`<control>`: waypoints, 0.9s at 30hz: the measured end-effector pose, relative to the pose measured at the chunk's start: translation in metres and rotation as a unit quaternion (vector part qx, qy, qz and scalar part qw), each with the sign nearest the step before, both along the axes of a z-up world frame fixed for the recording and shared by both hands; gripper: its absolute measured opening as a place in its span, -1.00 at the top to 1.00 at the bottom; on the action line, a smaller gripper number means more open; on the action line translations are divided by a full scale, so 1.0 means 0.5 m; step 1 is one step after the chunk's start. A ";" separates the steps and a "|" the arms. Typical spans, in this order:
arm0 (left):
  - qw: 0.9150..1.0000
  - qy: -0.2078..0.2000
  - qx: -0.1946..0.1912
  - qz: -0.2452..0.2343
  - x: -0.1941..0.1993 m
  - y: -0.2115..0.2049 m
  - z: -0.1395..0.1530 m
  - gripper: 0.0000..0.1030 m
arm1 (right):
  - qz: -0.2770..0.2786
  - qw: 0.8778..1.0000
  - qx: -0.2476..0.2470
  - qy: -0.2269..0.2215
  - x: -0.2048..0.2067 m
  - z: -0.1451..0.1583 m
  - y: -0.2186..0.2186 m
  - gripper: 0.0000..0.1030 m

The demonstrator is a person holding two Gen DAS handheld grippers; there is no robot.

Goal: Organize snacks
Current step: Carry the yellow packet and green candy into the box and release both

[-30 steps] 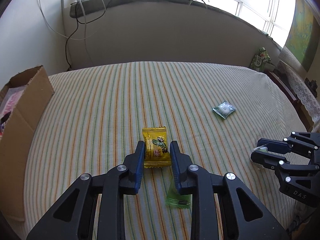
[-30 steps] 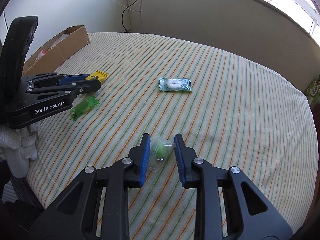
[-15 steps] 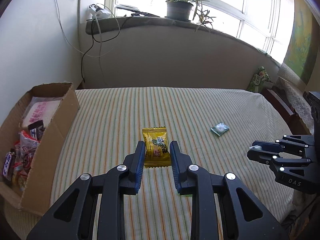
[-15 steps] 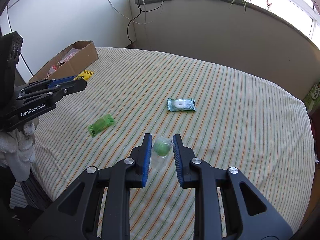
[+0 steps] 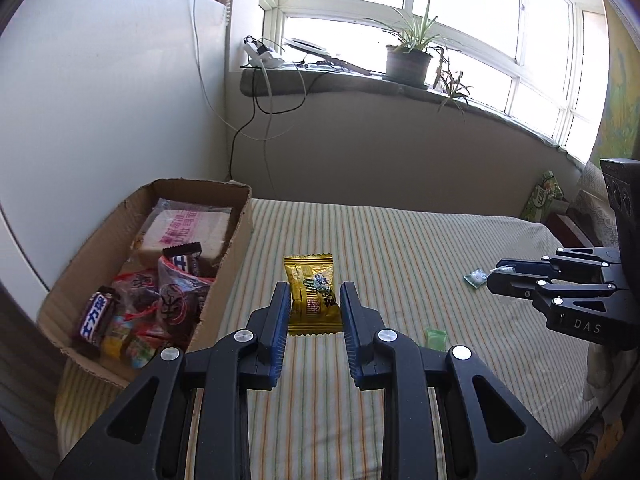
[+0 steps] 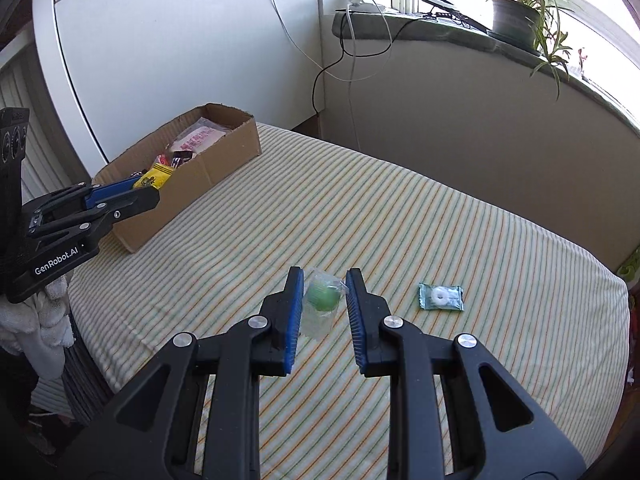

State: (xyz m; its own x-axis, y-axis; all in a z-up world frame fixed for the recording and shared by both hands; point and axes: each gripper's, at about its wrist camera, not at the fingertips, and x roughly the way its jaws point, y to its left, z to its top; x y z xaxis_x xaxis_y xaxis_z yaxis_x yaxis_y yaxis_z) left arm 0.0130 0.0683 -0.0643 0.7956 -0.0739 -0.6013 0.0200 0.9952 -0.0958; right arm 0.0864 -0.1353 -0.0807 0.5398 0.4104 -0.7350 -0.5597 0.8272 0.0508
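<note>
two light, crinkly sweets look slippery. the left hand-held gripper point(image 5: 314, 306) pinches the yellow candy packet point(image 5: 313, 295) by its sides. at 12 o'clock in its own view, the right hand-held gripper point(image 6: 323, 294) is clamped on the clear-wrapped green candy point(image 6: 322, 298).

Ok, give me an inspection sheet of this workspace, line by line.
Surface: striped cloth covering the table.
Job's things: yellow snack packet in the left gripper; clear-wrapped green candy in the right gripper; teal ring-candy packet and small green candy lying loose; cardboard box holding snacks.
Clutter: nothing seen.
Grippers: both shut on their snacks.
Cables: black and white wires hanging from the windowsill.
Surroundings: potted plant, window, white wall.
</note>
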 end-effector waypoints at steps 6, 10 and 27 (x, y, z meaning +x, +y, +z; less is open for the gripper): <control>0.999 -0.011 0.000 0.037 -0.019 0.068 0.008 0.54 | 0.032 0.999 0.000 -0.001 0.020 0.012 0.085 0.56; 0.998 -0.014 -0.005 0.065 -0.025 0.116 0.007 0.54 | 0.056 0.998 0.006 -0.004 0.035 0.026 0.151 0.56; 0.990 0.003 0.004 0.138 -0.023 0.257 -0.028 0.54 | 0.137 0.990 0.020 0.011 0.113 0.028 0.435 0.56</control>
State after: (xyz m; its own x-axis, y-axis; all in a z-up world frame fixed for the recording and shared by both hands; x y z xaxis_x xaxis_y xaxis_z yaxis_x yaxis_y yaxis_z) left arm 0.0015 0.1966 -0.0784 0.7813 0.1497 -0.6060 -0.2529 0.9635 -0.0881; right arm 0.1428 0.0820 -0.0667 0.3875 0.5686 -0.7256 -0.7611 0.6414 0.0962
